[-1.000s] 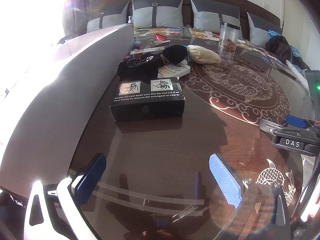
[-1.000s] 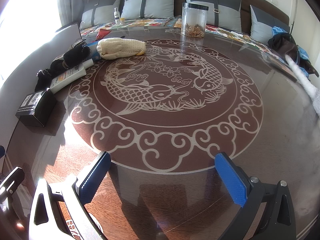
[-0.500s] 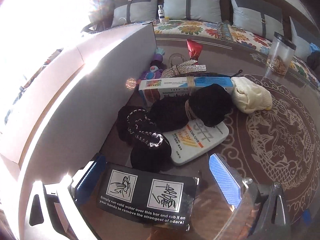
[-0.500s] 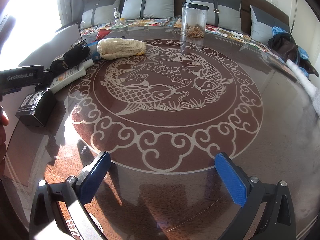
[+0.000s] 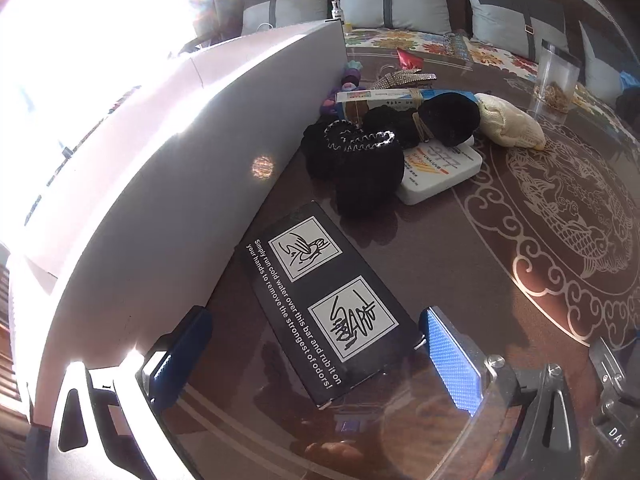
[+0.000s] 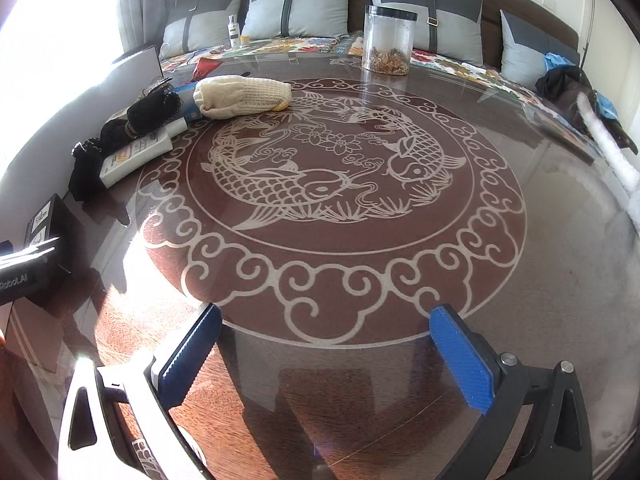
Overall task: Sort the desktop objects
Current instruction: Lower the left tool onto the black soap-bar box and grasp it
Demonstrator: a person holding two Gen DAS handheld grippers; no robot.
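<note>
The left gripper hangs with jaws spread either side of a flat matte black box lying on the glossy glass bench, beside a smooth white bin wall. The right gripper is spread too, holding nothing, over the carp pattern.

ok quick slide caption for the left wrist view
Open left tongs straddle a black box beside a white bin wall, with black knitwear piled behind.

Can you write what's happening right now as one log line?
left gripper: open, straddling flat black cardboard box | right gripper: open, empty, over glass-topped round table
</note>
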